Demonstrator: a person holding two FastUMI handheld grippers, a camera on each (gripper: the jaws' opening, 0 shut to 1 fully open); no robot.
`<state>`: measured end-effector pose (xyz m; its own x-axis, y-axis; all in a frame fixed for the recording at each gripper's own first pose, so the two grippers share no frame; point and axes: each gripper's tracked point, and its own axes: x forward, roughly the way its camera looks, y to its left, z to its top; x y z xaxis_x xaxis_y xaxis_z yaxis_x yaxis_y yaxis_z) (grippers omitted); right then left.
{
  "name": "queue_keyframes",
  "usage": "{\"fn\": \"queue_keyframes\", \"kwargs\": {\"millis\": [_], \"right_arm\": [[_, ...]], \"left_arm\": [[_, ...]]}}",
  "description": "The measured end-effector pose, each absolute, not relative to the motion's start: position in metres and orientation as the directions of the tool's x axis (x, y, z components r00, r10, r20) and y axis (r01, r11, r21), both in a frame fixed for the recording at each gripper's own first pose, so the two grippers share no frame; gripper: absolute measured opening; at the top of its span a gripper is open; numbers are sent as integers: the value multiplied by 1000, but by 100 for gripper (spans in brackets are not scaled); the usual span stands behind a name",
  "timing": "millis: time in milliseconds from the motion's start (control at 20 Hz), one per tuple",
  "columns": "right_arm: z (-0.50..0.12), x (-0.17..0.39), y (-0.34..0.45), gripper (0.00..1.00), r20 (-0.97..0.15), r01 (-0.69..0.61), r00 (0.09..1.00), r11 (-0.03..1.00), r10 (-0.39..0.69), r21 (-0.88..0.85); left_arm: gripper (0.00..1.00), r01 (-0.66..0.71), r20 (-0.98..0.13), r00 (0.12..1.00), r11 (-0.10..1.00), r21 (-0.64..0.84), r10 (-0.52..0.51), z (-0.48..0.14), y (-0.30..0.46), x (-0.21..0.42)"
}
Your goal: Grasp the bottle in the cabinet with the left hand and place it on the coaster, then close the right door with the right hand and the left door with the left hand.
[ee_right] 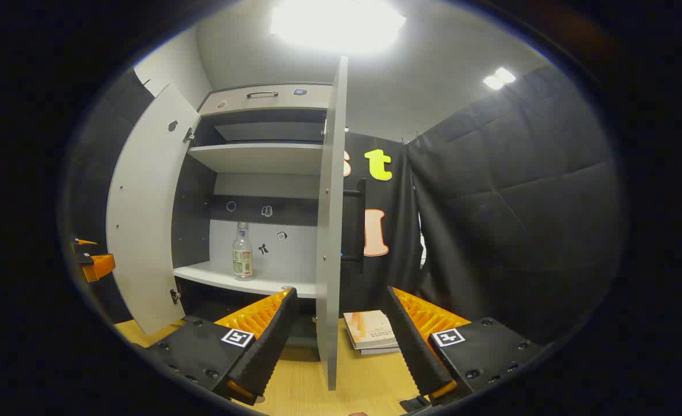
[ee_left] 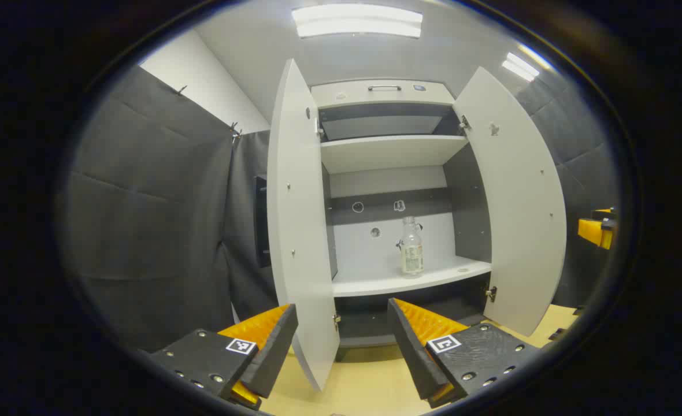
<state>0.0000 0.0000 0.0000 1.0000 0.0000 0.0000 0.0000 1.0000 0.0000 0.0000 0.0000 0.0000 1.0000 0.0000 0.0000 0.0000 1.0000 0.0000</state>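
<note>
Your left claw (ee_left: pixel 343 346) was wide open and held nothing. Its two fingers stood well apart at the bottom of the left gripper view, above the worktop (ee_left: pixel 364 384). The edge of the left door (ee_left: pixel 300 231) came down between them, closer to the left finger. Beyond the fingers the cabinet (ee_left: pixel 390 153) stood open, both doors swung out toward you.

The bottle (ee_left: pixel 411 248) was on the lower shelf (ee_left: pixel 410 280), upright, its long axis vertical, cap on top. From your left claw it lay ahead and higher, a little to the right of the line between the fingers. It stood free, apart from the back wall and the side walls, so I think a level approach with one finger on each side of its body was possible. You would need to pass to the right of the left door's edge, which looked like the main thing to catch on.

Your right claw (ee_right: pixel 341 346) was also wide open and empty. The right door (ee_right: pixel 330 231) stood edge-on between its fingers, and the bottle (ee_right: pixel 242 251) lay to the left behind that door, so the left claw had the clearer path. Some books (ee_right: pixel 370 332) lay on the worktop by the right door. I could not find the coaster with certainty.
</note>
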Motion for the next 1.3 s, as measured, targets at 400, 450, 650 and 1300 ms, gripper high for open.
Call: {"fn": "queue_keyframes", "kwargs": {"millis": [400,450,650,1300], "right_arm": [[-4,0,5,96,-15,-39,999,999,39,10],[-4,0,7,96,-14,-43,999,999,44,13],[-5,0,9,96,-19,-62,998,998,62,15],[-26,-5,-7,94,-56,-125,990,992,126,26]], "left_arm": [[91,-16,-3,1000,1000,2,16,0,-1,-3],[91,-17,-2,1000,1000,5,17,0,0,-5],[92,-27,4,1000,1000,7,27,2,0,-6],[92,-13,20,1000,1000,3,12,20,-44,8]]}}
